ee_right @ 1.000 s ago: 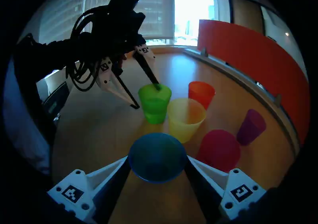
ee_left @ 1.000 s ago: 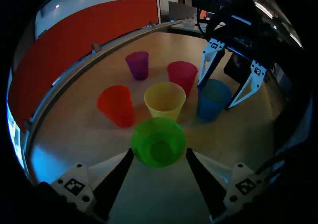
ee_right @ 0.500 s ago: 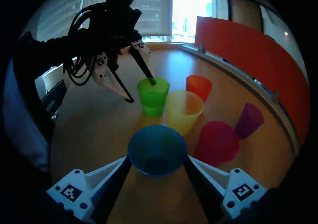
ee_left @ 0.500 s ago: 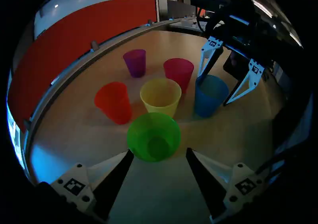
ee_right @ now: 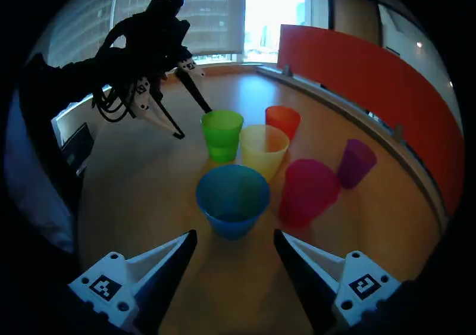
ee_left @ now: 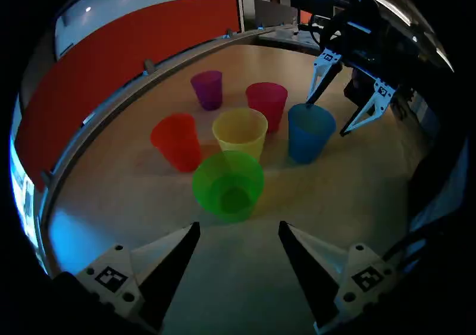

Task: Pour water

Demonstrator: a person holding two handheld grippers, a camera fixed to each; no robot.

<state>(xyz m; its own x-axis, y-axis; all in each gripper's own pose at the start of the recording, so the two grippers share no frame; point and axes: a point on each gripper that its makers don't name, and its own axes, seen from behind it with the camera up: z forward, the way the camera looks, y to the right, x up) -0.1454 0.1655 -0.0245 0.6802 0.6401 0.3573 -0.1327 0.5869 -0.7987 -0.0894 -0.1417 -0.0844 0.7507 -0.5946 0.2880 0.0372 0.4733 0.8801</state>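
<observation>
Left gripper: jaws wide open, nothing in them, tips just short of the green cup.
Right gripper: same deal, spread wide and empty, tips just short of the blue cup.
Green cup: upright on the table, right in front of the left gripper, apart from both fingers.
Blue cup: upright too, dead ahead of the right gripper, not touched by it.
Water: honestly couldn't tell if any cup had some in it.
Yellow cup: middle of the bunch, just behind the green one, with the blue one off to its side.
Orange cup: upside down, beside the yellow one on the side away from the blue.
Magenta cup: also upside down, just beside the blue and yellow ones.
Purple cup: upside down, set a bit apart, closest to the table edge.
Red partition: ran along that far edge.
</observation>
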